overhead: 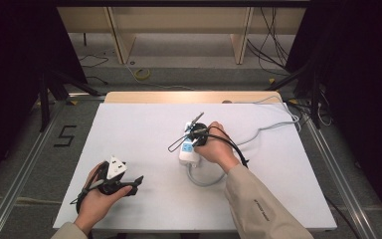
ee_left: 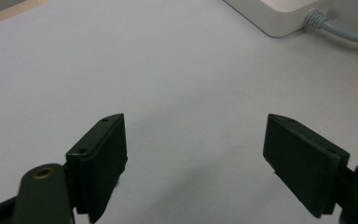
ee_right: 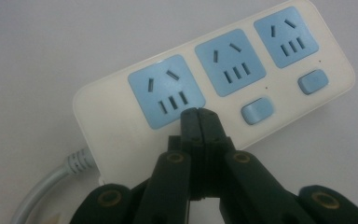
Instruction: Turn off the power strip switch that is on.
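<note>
Right claw [ee_right: 199,114], its jaws pressed together, rests its tip on the strip [ee_right: 214,88] at mid-table beside a third, hidden switch, so a press seems underway, while left claw [ee_left: 195,158] waits spread and empty above the table [ee_left: 168,70].

power strip [ee_left: 279,16] cropped by frame edge — cable [ee_right: 51,186] end cut off

The table [overhead: 144,199] is seen from above and forward-down. The power strip [ee_right: 214,88] is viewed very closely, apparently steeply, along the right gripper [ee_right: 199,114]; its corner is shared with the left gripper view.
</note>
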Available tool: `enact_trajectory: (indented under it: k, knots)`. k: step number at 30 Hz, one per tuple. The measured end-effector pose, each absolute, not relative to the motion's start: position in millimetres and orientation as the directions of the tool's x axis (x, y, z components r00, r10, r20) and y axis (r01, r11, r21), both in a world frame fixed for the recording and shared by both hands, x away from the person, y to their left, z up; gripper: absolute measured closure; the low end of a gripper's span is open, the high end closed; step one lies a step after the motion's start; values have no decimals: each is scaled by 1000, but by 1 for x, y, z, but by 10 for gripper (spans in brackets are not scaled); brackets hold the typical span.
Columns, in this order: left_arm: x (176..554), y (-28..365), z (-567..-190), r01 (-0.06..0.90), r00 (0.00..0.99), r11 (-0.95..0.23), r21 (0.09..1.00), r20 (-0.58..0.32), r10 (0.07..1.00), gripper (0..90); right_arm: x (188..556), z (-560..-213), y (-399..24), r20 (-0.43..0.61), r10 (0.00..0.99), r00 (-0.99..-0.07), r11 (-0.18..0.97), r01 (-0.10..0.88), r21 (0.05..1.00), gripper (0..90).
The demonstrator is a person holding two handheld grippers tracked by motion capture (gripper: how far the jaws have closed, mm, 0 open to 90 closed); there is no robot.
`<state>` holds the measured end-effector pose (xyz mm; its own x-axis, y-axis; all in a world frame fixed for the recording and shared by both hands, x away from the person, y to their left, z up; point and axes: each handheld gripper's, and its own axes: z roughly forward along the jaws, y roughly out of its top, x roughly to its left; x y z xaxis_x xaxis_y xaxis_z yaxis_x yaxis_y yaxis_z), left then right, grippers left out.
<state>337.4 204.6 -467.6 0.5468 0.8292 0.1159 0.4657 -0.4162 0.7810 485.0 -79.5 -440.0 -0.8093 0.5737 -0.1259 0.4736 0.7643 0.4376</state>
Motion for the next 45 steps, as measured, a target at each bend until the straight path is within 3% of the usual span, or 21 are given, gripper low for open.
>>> enact_trajectory:
  k: [45]
  knots:
    - [338, 205, -469, 470, 542, -410, 782, 112, 833, 216, 480, -438, -95, -69, 610, -789, 691, 488, 533, 879]
